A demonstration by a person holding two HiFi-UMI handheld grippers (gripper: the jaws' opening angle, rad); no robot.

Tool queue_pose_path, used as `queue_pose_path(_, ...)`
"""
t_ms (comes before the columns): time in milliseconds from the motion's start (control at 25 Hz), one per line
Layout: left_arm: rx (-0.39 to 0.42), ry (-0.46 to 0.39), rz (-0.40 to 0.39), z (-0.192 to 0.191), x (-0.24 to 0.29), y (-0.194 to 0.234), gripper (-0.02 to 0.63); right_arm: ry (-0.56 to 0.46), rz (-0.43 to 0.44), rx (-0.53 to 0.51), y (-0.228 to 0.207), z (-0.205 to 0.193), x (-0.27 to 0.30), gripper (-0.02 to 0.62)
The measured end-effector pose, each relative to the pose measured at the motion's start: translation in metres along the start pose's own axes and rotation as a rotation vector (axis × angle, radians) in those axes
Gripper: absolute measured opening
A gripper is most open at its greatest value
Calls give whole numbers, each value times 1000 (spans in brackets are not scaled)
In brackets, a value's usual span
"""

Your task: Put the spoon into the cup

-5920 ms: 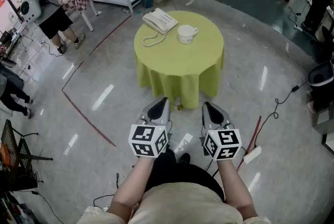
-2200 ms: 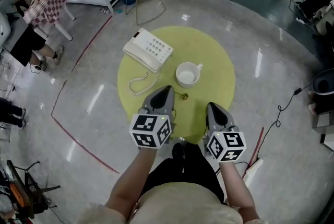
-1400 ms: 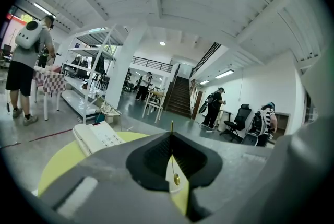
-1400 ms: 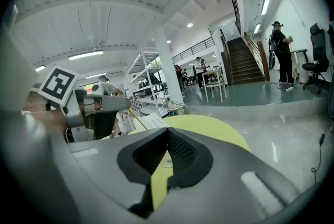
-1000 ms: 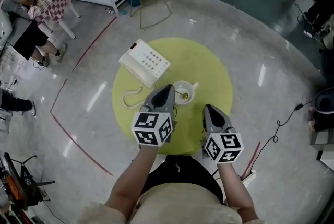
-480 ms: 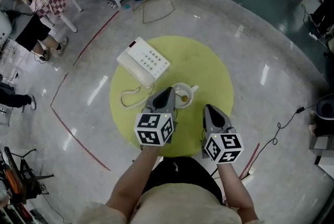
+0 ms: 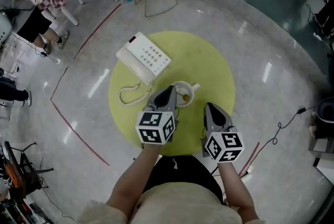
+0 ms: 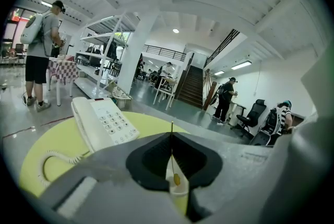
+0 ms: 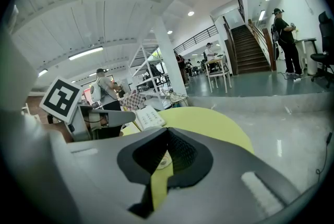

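Observation:
A white cup (image 7: 189,87) stands near the middle of the round yellow-green table (image 7: 209,69). My left gripper (image 7: 170,88) is shut on a thin gold spoon (image 7: 185,96). In the left gripper view the spoon (image 8: 176,178) hangs upright between the jaws, handle up, its small bowl at the mouth of the cup (image 8: 178,199). Whether it touches the cup I cannot tell. My right gripper (image 7: 207,105) is shut with nothing in it, over the table's near edge to the right of the cup. The right gripper view shows the cup (image 9: 165,161) through its jaws.
A white corded telephone (image 7: 143,57) lies on the table to the left of the cup, its coiled cord (image 7: 128,95) trailing toward me. Shiny grey floor surrounds the table. Shelving and a person (image 7: 31,14) are at the far left. Cables lie on the floor at the right.
I have come from across the floor to stand over the table. The left gripper moved the spoon from beside the cup to over its mouth; in the last half second little has shifted.

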State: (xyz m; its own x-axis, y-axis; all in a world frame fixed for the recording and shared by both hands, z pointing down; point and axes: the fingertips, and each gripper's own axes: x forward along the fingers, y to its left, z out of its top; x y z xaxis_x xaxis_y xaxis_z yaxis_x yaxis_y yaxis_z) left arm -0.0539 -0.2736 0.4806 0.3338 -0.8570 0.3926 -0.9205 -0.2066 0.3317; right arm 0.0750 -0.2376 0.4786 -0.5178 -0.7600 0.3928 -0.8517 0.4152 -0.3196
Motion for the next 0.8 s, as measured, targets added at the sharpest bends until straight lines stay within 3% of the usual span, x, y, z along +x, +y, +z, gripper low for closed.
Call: queue_pose_path(800,-17,17,30,-15,2,19,11,26,7,-7,-2,-5,8,2)
